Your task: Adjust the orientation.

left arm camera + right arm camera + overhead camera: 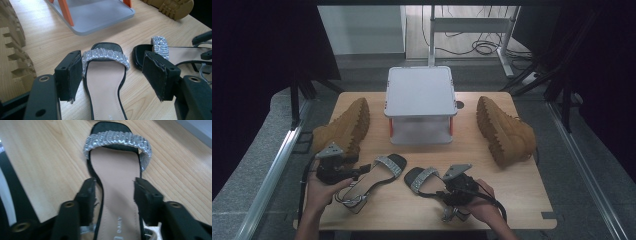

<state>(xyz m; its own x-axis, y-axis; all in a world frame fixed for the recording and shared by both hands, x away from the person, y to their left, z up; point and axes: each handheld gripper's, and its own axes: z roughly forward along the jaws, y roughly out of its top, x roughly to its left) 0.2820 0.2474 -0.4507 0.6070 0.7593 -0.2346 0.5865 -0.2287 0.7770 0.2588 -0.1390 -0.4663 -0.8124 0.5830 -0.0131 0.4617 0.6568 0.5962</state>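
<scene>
Down at the near edge of the pale wooden counter (pixel 522 200), both black sandals with glittering silver toe straps lie flat, toes pointing toward the white two-tier plastic shoe rack (pixel 420 105) at the back. That rack stands bare on both levels, so by my read nothing has been stowed yet and all four shoes are left to go, including the two tan suede lug-soled boots, one on its side to the left (pixel 344 127), one to the right (pixel 503 131).

Left tool (pixel 113 75) sits low and level over the left sandal (pixel 105 75), jaws standing wide to either side of its insole, pads clear of the edges. Right tool (pixel 113 200) straddles the waist of the right sandal (pixel 120 185), jaws apart, the pads just off the sole's sides with no squeeze showing. Both forearms reach in from the near edge, hands wrapped round the tool bodies, wrists roughly flat to the counter
</scene>
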